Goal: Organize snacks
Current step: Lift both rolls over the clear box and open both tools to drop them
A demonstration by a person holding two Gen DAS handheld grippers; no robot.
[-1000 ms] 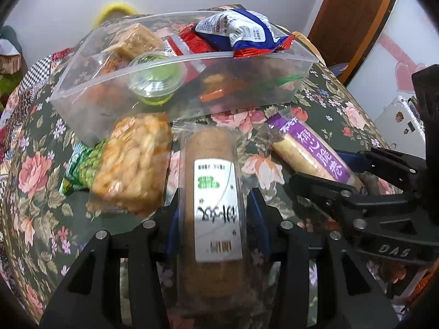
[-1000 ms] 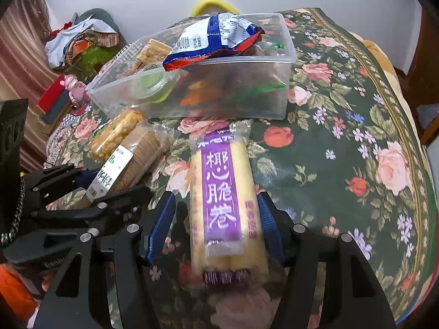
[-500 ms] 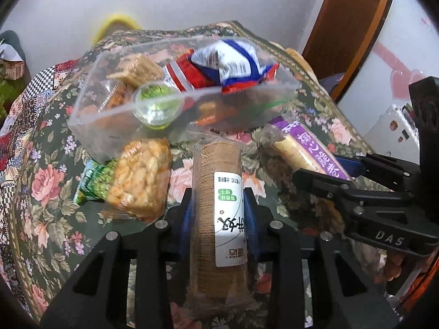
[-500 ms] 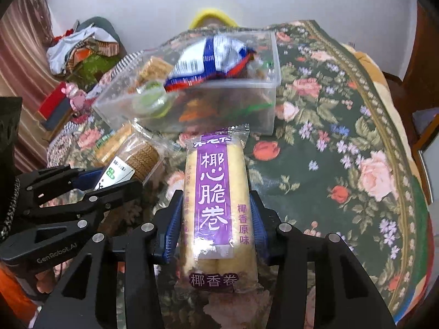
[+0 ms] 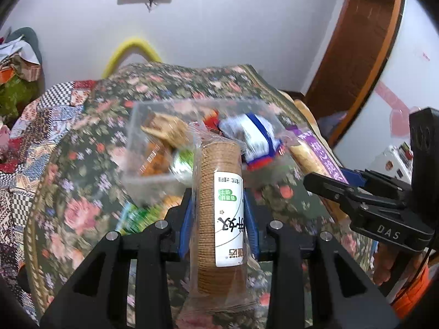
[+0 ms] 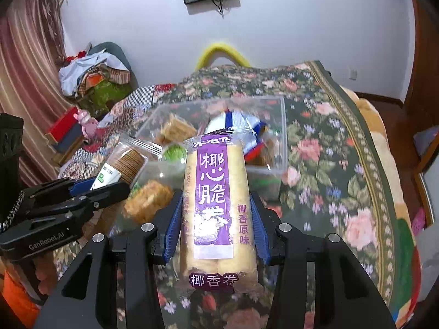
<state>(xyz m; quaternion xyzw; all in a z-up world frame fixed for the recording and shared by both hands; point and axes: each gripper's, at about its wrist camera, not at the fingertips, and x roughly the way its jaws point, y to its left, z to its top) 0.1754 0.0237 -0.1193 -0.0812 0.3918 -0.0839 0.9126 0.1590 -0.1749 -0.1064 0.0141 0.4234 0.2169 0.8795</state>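
The left gripper (image 5: 219, 219) is closed on a sleeve of round brown biscuits (image 5: 219, 192), its blue pads pressed against both sides of the clear wrapper. The sleeve is held lengthwise along the fingers, white label uppermost, clear of the floral tablecloth (image 5: 82, 205).

The right gripper (image 6: 216, 227) is clamped on a purple-labelled pack of coconut rolls (image 6: 216, 192), likewise held lengthwise and raised above the cloth. In the left wrist view this pack is seen at 2 o'clock from the biscuit sleeve; in the right wrist view the biscuit sleeve is seen at 10 o'clock from the pack.

A clear plastic bin (image 6: 282, 137) is seen at 12 o'clock beyond both held items, on the cloth. It is loaded with snacks, among them a blue-and-white bag (image 5: 255, 137) and a green-lidded cup (image 6: 174, 152). A packet of orange-brown crackers (image 6: 148, 200) lies on the cloth just before the bin.
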